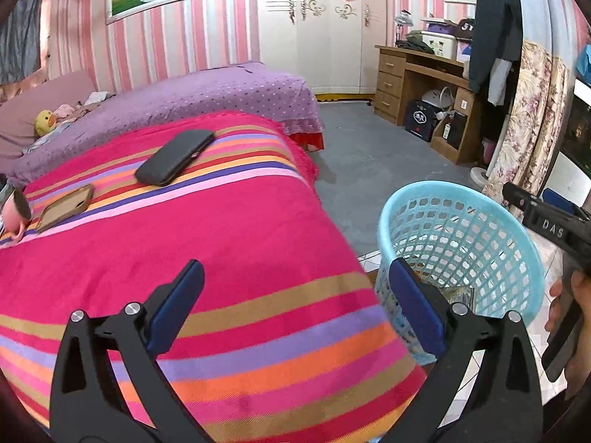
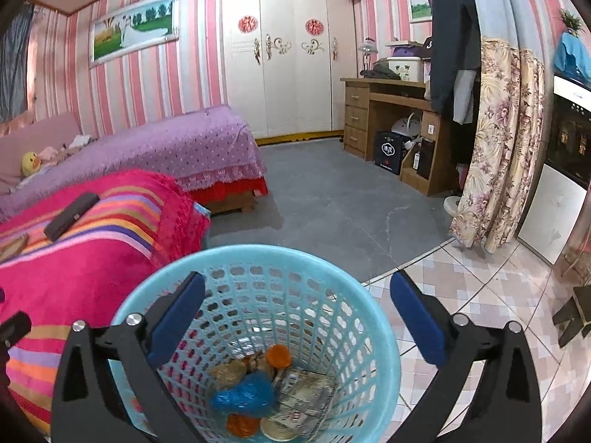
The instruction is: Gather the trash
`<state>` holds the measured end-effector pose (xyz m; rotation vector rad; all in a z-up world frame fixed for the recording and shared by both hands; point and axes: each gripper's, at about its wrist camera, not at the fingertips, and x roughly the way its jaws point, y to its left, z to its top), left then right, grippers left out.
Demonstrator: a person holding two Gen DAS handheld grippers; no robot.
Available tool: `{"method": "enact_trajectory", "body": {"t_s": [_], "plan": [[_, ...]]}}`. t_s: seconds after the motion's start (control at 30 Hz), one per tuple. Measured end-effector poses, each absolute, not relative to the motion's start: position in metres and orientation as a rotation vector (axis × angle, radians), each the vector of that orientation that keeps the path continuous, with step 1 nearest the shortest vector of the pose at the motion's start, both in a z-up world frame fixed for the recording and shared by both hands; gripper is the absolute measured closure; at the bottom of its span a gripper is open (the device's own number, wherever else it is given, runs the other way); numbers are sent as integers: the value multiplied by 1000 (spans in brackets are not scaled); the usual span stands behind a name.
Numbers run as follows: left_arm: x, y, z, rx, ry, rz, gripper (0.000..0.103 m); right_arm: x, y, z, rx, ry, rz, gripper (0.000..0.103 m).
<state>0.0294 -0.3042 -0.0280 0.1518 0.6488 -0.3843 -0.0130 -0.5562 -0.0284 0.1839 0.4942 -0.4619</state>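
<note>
A light blue mesh waste basket (image 2: 376,332) stands on the floor beside the striped bed; it also shows in the left wrist view (image 1: 517,243). Inside it lie a blue crumpled wrapper (image 2: 243,393), orange pieces (image 2: 279,356), a brown wrapper (image 2: 229,369) and a printed paper packet (image 2: 303,395). My right gripper (image 2: 297,302) is open and empty, right above the basket's mouth. My left gripper (image 1: 295,291) is open and empty, above the edge of the pink striped blanket (image 1: 229,243), left of the basket.
A black phone (image 1: 173,157) and a brown phone case (image 1: 66,206) lie on the striped blanket. A purple bed (image 2: 166,147) is behind. A wooden desk (image 2: 391,118), white wardrobe (image 2: 280,55) and floral curtain (image 2: 506,140) stand around the grey floor.
</note>
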Motion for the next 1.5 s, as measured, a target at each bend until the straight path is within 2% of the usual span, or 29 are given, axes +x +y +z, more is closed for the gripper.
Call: {"method": "enact_trajectory", "body": {"t_s": [0.47, 0.93, 1.5], "plan": [[-12, -221, -1, 140, 565, -317, 6, -39, -481, 6, 150, 436, -396, 5], [-33, -145, -1, 76, 508, -248, 6, -64, -379, 1, 75, 428, -295, 5], [-33, -123, -12, 42, 496, -233, 6, -69, -324, -5, 1, 411, -234, 5]]}}
